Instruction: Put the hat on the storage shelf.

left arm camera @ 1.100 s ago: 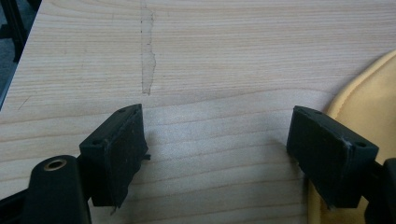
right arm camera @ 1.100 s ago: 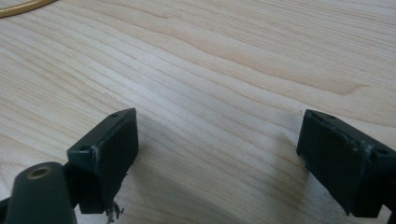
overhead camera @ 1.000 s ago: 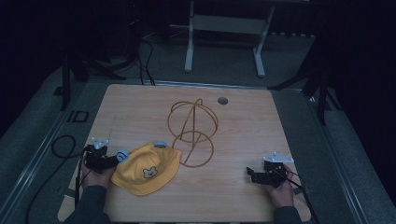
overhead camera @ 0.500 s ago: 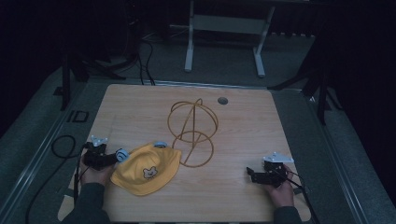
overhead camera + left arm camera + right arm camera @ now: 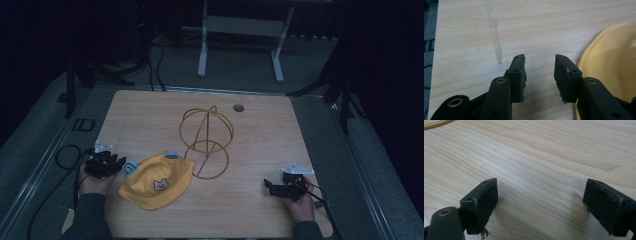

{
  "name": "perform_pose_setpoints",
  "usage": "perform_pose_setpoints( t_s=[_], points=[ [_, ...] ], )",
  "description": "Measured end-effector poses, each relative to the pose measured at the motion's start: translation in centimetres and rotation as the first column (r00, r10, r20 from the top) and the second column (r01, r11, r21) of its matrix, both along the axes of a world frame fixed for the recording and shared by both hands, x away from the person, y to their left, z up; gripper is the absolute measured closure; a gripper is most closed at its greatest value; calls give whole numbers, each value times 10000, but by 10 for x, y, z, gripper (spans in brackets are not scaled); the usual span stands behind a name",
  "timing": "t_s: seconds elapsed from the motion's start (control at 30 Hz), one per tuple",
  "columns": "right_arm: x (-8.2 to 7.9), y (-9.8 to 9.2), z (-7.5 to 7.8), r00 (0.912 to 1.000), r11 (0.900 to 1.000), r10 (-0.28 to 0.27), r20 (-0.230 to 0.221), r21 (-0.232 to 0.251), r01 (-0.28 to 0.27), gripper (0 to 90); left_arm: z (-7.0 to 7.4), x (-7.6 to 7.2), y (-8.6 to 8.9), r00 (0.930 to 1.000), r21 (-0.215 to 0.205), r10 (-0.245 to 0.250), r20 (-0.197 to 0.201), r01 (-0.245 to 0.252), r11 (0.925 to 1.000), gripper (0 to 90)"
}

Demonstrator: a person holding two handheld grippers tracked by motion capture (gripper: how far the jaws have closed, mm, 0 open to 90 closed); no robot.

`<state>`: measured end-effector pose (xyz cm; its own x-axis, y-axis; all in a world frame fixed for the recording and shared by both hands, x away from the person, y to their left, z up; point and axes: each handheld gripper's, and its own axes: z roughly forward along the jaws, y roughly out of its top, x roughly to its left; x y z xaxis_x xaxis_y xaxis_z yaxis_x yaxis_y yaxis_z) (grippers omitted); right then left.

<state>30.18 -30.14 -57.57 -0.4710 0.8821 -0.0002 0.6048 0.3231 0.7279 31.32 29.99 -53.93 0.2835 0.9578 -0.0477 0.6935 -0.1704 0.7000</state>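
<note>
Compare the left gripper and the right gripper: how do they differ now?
The left gripper has a narrow gap, its jaws having just been closing, with nothing between them; the right gripper stands wide open. The left gripper sits beside the yellow cap; the right gripper is far from it. Both hold nothing above the wooden table.

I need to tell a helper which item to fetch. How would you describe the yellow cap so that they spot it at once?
On the wooden table, look at the near left part, just in front of the golden wire stand. The yellow cap lies there, right beside the left claw. It is the only soft fabric thing there, with a small bear face on it.
</note>
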Motion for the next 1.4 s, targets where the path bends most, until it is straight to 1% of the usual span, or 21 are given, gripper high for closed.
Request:
perform_pose_setpoints(
  t_s=[0.13,0.23,0.27,0.37,0.43,0.47,0.53,0.73,0.8,0.87,1.0,1.07,1.1,1.13,1.17,1.23,1.27,1.3,1.33,1.37,1.4],
  points=[
    [0,0,0,10000,10000,-1,0,2,1,127,11,1,5,9968,-598,-779,-163,768,9952,687],
    [0,0,0,10000,10000,4,1,-1,-4,126,16,2,5,9943,-611,-1034,-252,1017,9929,700],
    [0,0,0,10000,10000,-5,-4,6,5,126,23,2,5,9881,-766,-1511,-285,1486,9859,703],
    [0,0,0,10000,10000,-8,-5,8,8,127,32,1,3,9755,-1047,-2190,-219,2156,9708,698],
    [0,0,0,10000,10000,-9,-5,8,9,126,39,2,1,9620,-1109,-2711,-333,2660,9576,686],
    [0,0,0,10000,10000,-10,-7,8,10,127,39,2,1,9620,-1109,-2711,-333,2660,9576,675],
    [0,0,0,10000,10000,-6,-3,4,6,126,47,3,-4,9512,-920,-3039,-528,2984,9500,662],
    [0,0,0,10000,10000,-2,0,1,2,127,62,4,-12,9137,-874,-4051,-335,4011,9119,656],
    [0,0,0,10000,10000,-5,-3,2,5,126,66,5,-14,8941,-937,-4474,-200,4439,8912,656],
    [0,0,0,10000,10000,-2,-2,1,2,127,69,6,-17,8814,-1014,-4724,-60,4695,8771,656],
    [0,0,0,10000,10000,2,0,-3,-2,127,79,7,-27,8429,-899,-5376,225,5372,8386,647],
    [0,0,0,10000,10000,-2,-5,1,2,127,85,8,-31,8267,-818,-5619,274,5621,8230,641],
    [0,0,0,10000,10000,1,-1,-2,-1,127,85,8,-31,8267,-818,-5619,274,5621,8230,641],
    [0,0,0,10000,10000,-1,-4,-1,1,126,90,8,-34,8121,-800,-5826,332,5832,8084,641],
    [0,0,0,10000,10000,-1,-3,0,1,127,94,8,-36,8029,-748,-5952,324,5958,7997,641],
    [0,0,0,10000,10000,2,0,-3,-2,127,94,8,-36,8029,-748,-5952,324,5958,7997,641],
    [0,0,0,10000,10000,-6,-6,3,6,127,104,10,-41,7749,-741,-6312,333,6318,7716,641],
    [0,0,0,10000,10000,-6,-6,3,6,127,104,10,-41,7749,-741,-6312,333,6318,7716,640],
    [0,0,0,10000,10000,-7,-6,6,7,126,108,10,-44,7602,-701,-6491,277,6493,7573,640],
    [0,0,0,10000,10000,-18,-7,19,18,126,110,11,-46,7543,-673,-6561,249,6561,7517,640],
    [0,0,0,10000,10000,-18,-7,19,18,126,110,11,-46,7543,-673,-6561,249,6561,7517,639]
  ],
)
